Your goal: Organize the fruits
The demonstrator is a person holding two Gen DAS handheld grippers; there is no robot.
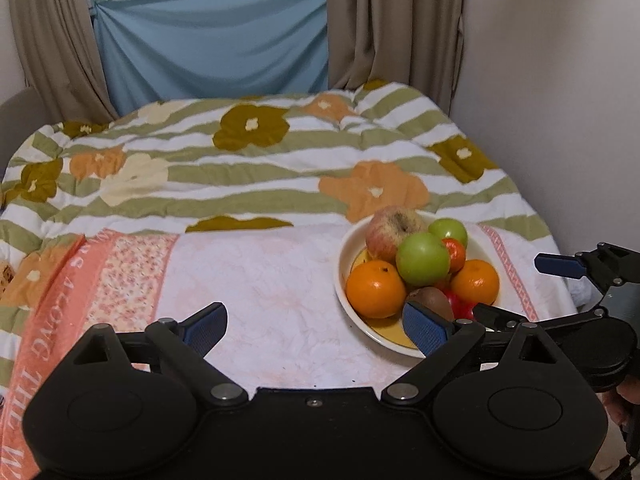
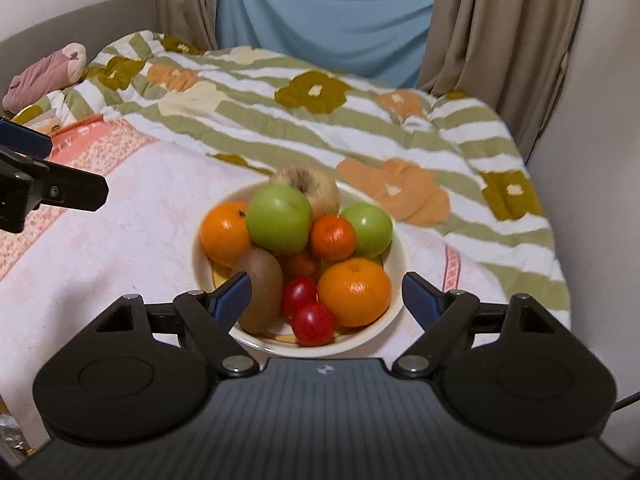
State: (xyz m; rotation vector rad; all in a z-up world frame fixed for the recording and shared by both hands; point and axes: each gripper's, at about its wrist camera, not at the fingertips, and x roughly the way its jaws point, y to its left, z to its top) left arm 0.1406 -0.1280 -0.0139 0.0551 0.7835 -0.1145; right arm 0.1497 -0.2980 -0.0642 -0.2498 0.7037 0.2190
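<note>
A cream bowl point(image 2: 400, 248) sits on a pink cloth point(image 2: 120, 240) on the bed. It is piled with fruit: a brown kiwi point(image 2: 260, 280), two green apples point(image 2: 280, 220), two oranges point(image 2: 354, 288), a small tangerine point(image 2: 332, 238), small red fruits point(image 2: 312, 324) and a yellow-red apple point(image 2: 316, 188). My right gripper point(image 2: 328, 292) is open at the bowl's near side, its fingers either side of the fruit and pressing nothing. My left gripper point(image 1: 316, 322) is open and empty over the cloth, left of the bowl point(image 1: 344, 256).
A striped floral quilt point(image 1: 240, 160) covers the bed beyond the cloth. Curtains point(image 1: 380, 20) and a blue sheet point(image 1: 216, 40) hang behind. A wall point(image 1: 560, 120) runs close on the right. A pink stuffed item point(image 2: 44, 76) lies at the far left.
</note>
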